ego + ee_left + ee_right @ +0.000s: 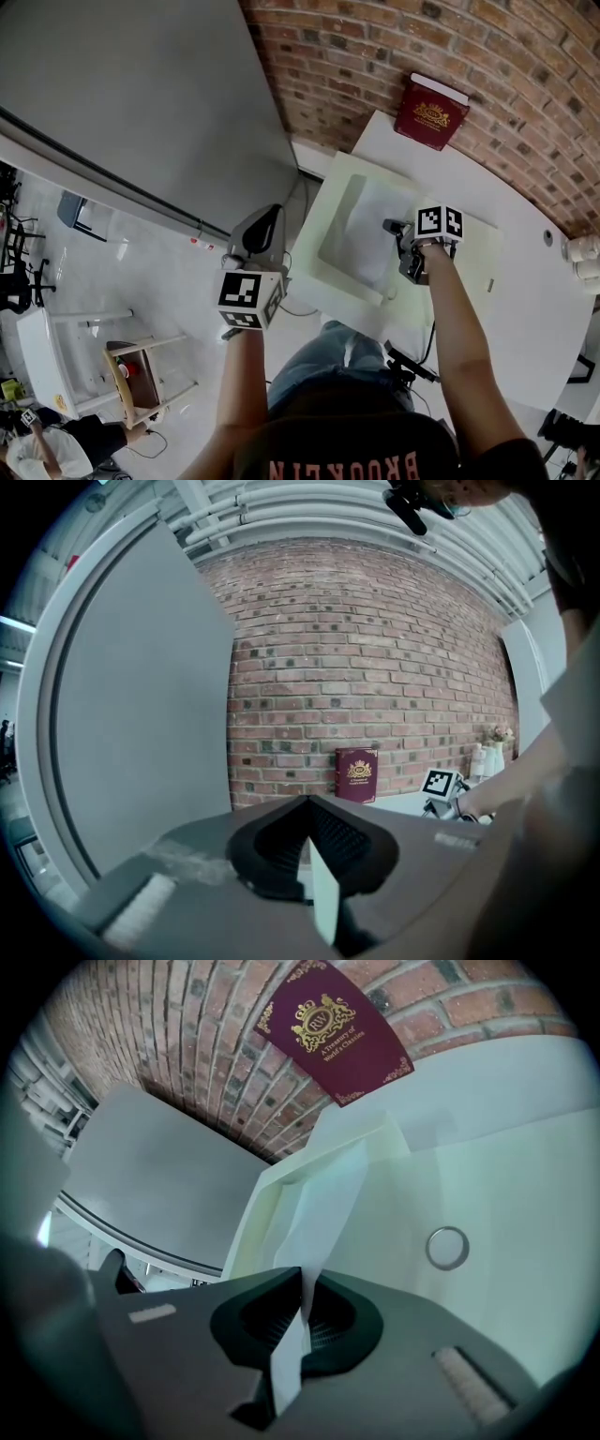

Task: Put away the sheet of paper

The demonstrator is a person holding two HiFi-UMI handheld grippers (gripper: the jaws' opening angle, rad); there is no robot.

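While R gripper [302,1311] jaws pinch the sheet of paper [370,230] over the pale green folder [323,274] at the desk [530,281] L edge, L gripper [310,857] jaws clamp the folder's edge.

wall: red brick wall [394,56] | left of it: large flat grey panel [122,84] | floor: glossy pale floor [159,281], small wooden stool [127,375] | white bench [534,309] against the brick

Rough brick wall [375,47], thin paper sheet [328,1204]

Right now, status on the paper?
Right claw shut on sheet of paper, at the open folder. Left claw shut on folder's cover. Nothing blocking.
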